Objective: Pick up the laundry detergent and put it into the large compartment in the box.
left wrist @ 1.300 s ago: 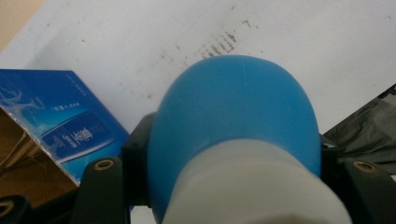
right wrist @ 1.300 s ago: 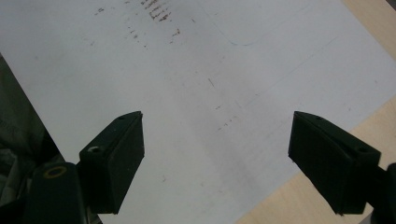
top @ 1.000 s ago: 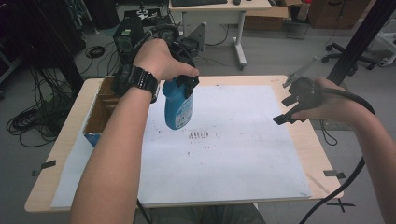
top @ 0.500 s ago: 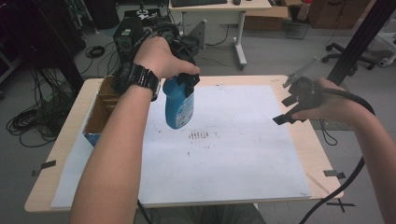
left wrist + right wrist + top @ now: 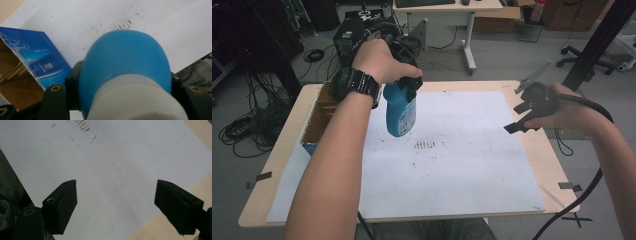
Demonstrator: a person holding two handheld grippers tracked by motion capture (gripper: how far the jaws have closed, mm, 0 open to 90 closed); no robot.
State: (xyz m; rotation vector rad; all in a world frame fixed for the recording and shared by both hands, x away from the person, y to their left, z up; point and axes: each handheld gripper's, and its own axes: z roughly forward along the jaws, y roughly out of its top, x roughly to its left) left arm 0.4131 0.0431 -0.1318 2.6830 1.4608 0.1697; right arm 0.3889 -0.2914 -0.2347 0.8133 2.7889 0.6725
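The left gripper [image 5: 404, 90] has the blue bottle [image 5: 400, 112] pinched high up, just under its white cap [image 5: 135, 100], fingers [image 5: 53, 100] clamped on either side of it, and it hangs there above the bench [image 5: 472, 86], base down, clear of the white sheet [image 5: 462, 165]. Compared with a second ago, nothing has budged: the bottle sits at the same spot over the left part of the sheet, the same slight tilt, the same grip. So this is a hold, not a carry. The open cardboard box [image 5: 319, 117] with its blue flap [image 5: 37, 55] waits just left of the bottle at the bench's edge, and from the left gripper view the bottle's rounded shoulder looms over the smudged marks [image 5: 426, 145] on the sheet.

Over on the other side, the right gripper [image 5: 524, 112] hovers above the sheet's right border, well apart from the bottle, fingers [image 5: 62, 205] spread wide with only paper between them. It has not shifted either.

My read: the lift is done and the pause means the next move is still being lined up, either down onto the sheet or across into the box. The grip looks firm enough, though a smooth rounded bottle held that high could swing if moved quickly.
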